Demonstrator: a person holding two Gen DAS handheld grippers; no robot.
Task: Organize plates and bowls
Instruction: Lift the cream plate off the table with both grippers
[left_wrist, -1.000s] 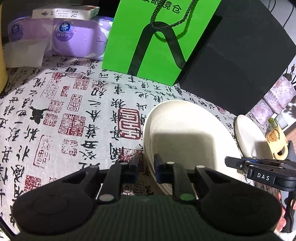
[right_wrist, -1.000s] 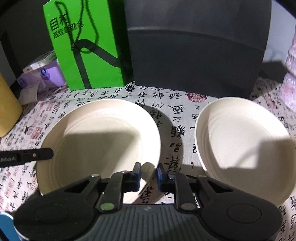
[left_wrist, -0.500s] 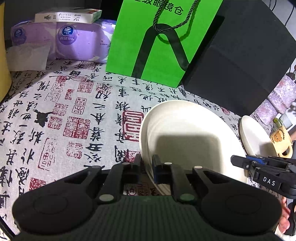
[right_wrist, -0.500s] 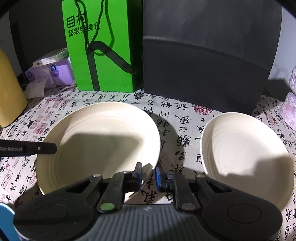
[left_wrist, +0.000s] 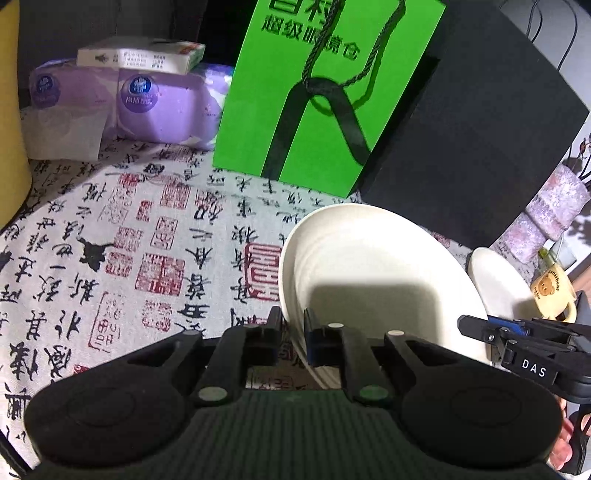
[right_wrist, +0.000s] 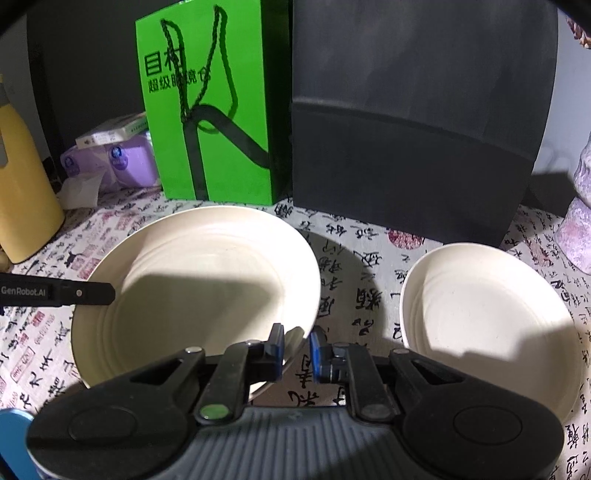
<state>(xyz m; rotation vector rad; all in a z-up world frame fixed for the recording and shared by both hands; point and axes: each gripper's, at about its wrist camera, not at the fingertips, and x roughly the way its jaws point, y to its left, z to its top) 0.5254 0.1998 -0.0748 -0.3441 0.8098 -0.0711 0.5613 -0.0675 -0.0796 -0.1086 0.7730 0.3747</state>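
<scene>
A large cream plate (left_wrist: 373, 266) is lifted and tilted above the tablecloth. My left gripper (left_wrist: 293, 325) is shut on its left rim. My right gripper (right_wrist: 296, 341) is shut on its right rim, and the plate also shows in the right wrist view (right_wrist: 199, 273). A second, smaller cream plate (right_wrist: 484, 317) lies on the cloth to the right; it also shows at the right edge of the left wrist view (left_wrist: 495, 284). The left gripper's finger (right_wrist: 85, 293) shows at the plate's far rim in the right wrist view.
A green paper bag (left_wrist: 321, 96) and a black box (left_wrist: 465, 140) stand at the back. Purple tissue packs (left_wrist: 155, 110) lie back left beside a yellow bottle (right_wrist: 22, 192). A bear mug (left_wrist: 554, 295) and a purple patterned object (left_wrist: 554, 203) sit at the right.
Both grippers have risen with the large plate held between them. The plate now sits higher and more tilted above the cloth; the small plate has not moved.
</scene>
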